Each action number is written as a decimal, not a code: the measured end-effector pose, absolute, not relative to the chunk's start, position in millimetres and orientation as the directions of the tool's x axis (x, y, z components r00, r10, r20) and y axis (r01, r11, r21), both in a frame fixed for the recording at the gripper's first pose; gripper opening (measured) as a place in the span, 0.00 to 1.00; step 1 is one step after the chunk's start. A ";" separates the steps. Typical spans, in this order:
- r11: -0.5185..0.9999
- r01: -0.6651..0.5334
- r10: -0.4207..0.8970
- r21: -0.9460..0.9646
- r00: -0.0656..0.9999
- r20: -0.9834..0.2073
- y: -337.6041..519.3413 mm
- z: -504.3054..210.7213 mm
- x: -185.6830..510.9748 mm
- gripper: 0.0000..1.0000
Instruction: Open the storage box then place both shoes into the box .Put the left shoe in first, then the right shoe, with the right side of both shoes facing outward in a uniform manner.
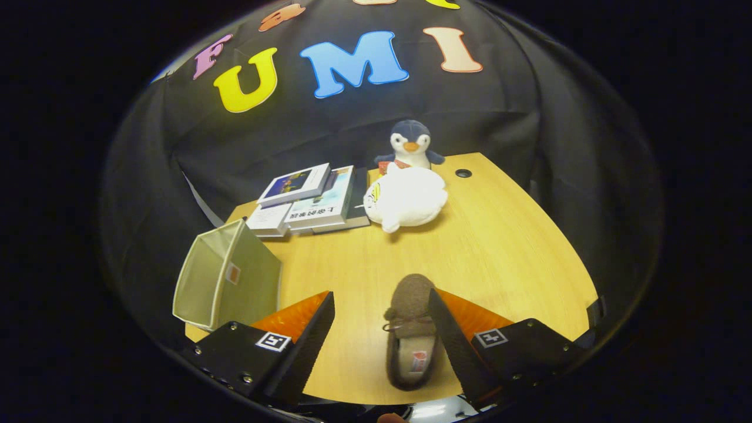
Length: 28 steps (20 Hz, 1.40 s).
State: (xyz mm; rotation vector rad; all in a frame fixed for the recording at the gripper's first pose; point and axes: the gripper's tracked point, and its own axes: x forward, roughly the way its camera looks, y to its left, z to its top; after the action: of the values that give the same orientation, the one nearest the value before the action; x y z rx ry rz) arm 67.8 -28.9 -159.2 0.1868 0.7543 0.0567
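Gripper (381, 320) fingers stood spread wide with nothing held, brown fuzzy slipper-style shoe (411, 332) lying on the wooden table (499, 247) between them, hugging the right finger, long axis running straight ahead, toe pointing away; pale green fabric storage box (226, 282) sat beyond the left finger.

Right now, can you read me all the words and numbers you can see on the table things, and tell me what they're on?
Book cover: printed characters, too blurred to read.
Tag inside the shoe: too small to read.
Orange tag on the storage box: too small to read.
Gripper, open with the shoe between its fingers: square markers, no words.
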 end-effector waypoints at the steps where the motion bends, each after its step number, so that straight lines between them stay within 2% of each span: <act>1: 0.985 0.020 0.105 0.172 0.717 -0.689 -36.8 -167.3 64.0 0.98; 5: 0.994 0.007 0.075 0.105 0.659 -0.749 -57.4 -201.8 44.8 0.98; 11: 0.995 -0.094 0.029 -0.028 0.556 -0.831 -71.2 -256.1 26.6 0.98; 15: 0.990 -0.122 0.003 -0.068 0.506 -0.863 -71.7 -284.1 28.7 0.94; 18: 0.995 -0.093 0.010 -0.040 0.480 -0.877 -69.5 -296.9 32.2 0.85; 19: 0.997 -0.080 0.029 -0.010 0.474 -0.880 -66.2 -299.1 33.3 0.85; 20: 0.998 -0.066 0.034 0.003 0.463 -0.885 -66.0 -301.8 32.8 0.75; 22: 0.998 -0.041 0.069 0.056 0.461 -0.884 -59.3 -304.4 36.0 0.62; 23: 0.998 -0.023 0.067 0.064 0.450 -0.890 -58.9 -299.1 32.6 0.51; 24: 0.998 -0.015 0.068 0.068 0.438 -0.897 -59.0 -303.4 33.2 0.45; 26: 0.999 -0.014 0.035 0.032 0.431 -0.902 -65.8 -302.0 33.4 0.45; 28: 0.998 0.059 -0.001 0.027 0.432 -0.902 -72.7 -300.3 36.4 0.08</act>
State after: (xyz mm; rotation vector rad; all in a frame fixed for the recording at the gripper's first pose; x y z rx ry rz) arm 36.4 -72.7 -300.3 0.0575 1.1234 -0.0375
